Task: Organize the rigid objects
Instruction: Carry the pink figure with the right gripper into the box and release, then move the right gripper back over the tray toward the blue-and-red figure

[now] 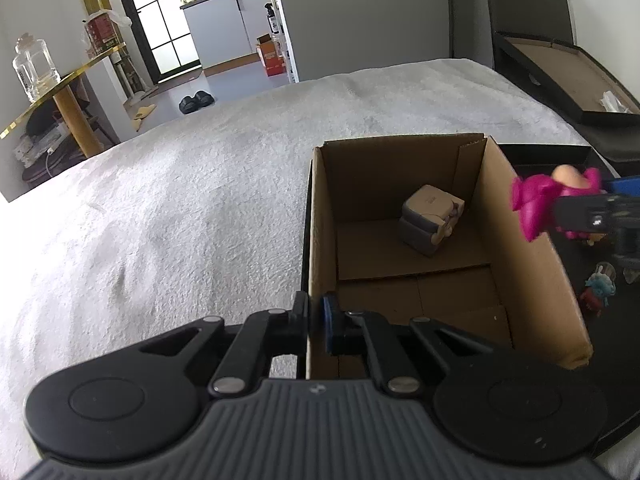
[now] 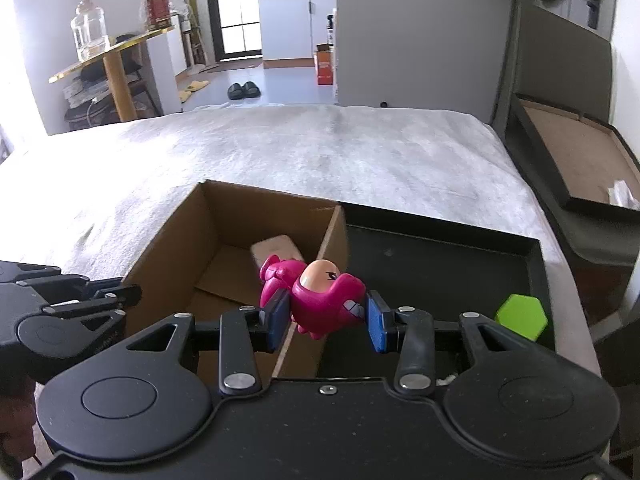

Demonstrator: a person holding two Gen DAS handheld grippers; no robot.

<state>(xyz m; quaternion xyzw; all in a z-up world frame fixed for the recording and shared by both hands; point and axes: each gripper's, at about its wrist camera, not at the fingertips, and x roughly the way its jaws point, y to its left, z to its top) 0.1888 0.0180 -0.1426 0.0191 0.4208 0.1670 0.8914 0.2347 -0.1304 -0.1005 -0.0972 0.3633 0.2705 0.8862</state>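
Bed surface: white fleecy blanket (image 2: 320,152), bare and wide beyond the box on the far and left sides.
Black tray: shallow black rectangular tray (image 2: 440,256), lying on the blanket just right of the box; its raised rim runs along the far and right sides.
Cardboard box: open brown cardboard box (image 1: 524,248), upright on the blanket, flaps absent from view, floor mostly bare.
Left gripper: black two-finger left gripper (image 1: 316,320), fingers clamped on the box's near-left wall, one finger outside and the blue-padded one inside.
Right gripper: black two-finger right gripper (image 2: 328,316), blue pads pressed on either side of the magenta figure.
Magenta figure: glossy magenta plastic toy figure with a peach head (image 2: 320,300), held above the box's right wall, over the line between box and tray.
Grey cube: pale grey blocky cube toy (image 1: 430,220), resting on the box floor near the far right corner, clear of the walls.
Left wrist view only: small red and blue figures (image 1: 598,292) on the tray beside the box's right wall.
Right wrist view only: bright green hexagonal block (image 2: 522,316) at the tray's right side, near the rim.
Room to move: box interior is open except for the cube's corner.
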